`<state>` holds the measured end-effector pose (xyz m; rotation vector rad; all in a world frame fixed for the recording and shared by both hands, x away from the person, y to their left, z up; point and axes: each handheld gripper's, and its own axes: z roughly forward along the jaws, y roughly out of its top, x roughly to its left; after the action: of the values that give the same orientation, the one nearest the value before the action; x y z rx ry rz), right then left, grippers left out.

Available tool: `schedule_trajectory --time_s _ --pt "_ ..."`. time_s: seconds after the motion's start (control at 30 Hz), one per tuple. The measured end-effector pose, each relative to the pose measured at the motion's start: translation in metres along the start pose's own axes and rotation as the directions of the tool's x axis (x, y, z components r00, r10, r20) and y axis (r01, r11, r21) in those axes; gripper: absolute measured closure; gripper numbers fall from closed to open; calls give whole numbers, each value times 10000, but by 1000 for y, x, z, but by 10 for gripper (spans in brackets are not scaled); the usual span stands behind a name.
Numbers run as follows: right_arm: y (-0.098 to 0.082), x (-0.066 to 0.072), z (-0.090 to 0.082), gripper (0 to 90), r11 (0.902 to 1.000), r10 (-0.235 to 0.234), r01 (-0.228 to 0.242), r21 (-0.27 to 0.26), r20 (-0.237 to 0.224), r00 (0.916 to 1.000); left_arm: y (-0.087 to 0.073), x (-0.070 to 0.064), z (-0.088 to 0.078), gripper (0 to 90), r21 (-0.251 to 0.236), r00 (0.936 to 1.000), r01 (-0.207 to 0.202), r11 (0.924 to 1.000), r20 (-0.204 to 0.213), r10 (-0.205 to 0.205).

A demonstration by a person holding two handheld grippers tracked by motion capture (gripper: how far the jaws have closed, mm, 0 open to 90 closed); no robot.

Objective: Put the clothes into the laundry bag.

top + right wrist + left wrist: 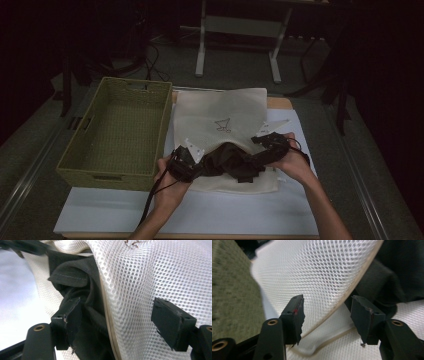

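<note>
1. Mesh laundry bag (220,120), a cream-white flat net pouch with a small red mark on its upper face, lies on the white sheet (200,215) that covers the table, its far edge near the table's far edge and its open mouth toward the near edge.

2. Olive-green woven basket (80,155), rectangular with cut-out handles, stands just beside the bag on the table's left side and holds nothing that I can see.

3. Black cloth garment (230,160), soft and crumpled, sits at the bag's mouth between the two grippers, partly tucked under the mesh; the right gripper view shows a stitched hem (72,277) folded inside the opening.

4. Left gripper (327,312) is at the mouth's left end with its jaws moderately apart; the piped rim of the mesh runs between them, but neither pad presses on it.

5. Right gripper (117,317) is at the mouth's right end, jaws wide, straddling the rim with dark cloth beside one pad and mesh beside the other; nothing is clamped.

6. Judgement: the step looks like loading the garment into the bag. To do it well, pinch only the upper mesh layer by its rim, lift it clear, and push cloth deep before letting go, so no hem is left trailing outside the mouth.
</note>
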<state>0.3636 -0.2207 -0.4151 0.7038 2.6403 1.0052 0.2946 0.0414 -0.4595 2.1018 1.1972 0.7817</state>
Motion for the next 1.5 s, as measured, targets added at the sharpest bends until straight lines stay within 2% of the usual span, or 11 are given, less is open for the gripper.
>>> schedule_trajectory --time_s 0.07,0.2,0.43,0.5,0.53,0.57,0.6,0.8,1.1,1.43,1.5 --pt "-3 -1 -8 278 9997 14 -15 -250 -50 10000 2 1 10 435 260 9999 37 9997 -138 -34" --pt "-10 -5 -16 471 9986 68 -71 -528 -51 10000 5 3 28 425 624 9993 -31 9980 -369 54" --pt "-16 -1 3 534 9999 -85 88 -77 314 9995 12 5 38 587 336 9994 -141 9993 -298 151" --pt "-16 -1 5 560 10000 -54 56 -78 275 9996 13 7 39 707 301 9997 -95 9995 -229 102" --pt "-15 -1 7 614 9999 -125 127 -61 279 9995 12 10 36 707 339 9999 75 9994 118 -79" --pt "-16 -2 7 691 9998 -167 168 -106 133 9998 11 10 33 825 299 9999 36 9995 153 -41" --pt "-16 -2 6 725 9997 -179 180 -142 110 9998 10 11 30 855 235 9997 -18 9997 246 12" --pt "-18 -3 -3 846 9994 -177 182 -295 200 9996 5 21 7 889 -188 9972 195 9996 729 -181" --pt "-21 -5 -9 836 9988 -91 80 -490 -218 9997 -1 29 -12 887 -451 9876 497 9977 1511 -424" --pt "-15 6 0 512 9975 -165 157 -686 -118 9998 12 36 -29 888 -1149 9753 1169 9865 2009 -921" --pt "-12 10 5 509 9983 -467 480 -319 405 9981 12 39 -30 888 -1100 9754 1250 9860 1957 -1018"
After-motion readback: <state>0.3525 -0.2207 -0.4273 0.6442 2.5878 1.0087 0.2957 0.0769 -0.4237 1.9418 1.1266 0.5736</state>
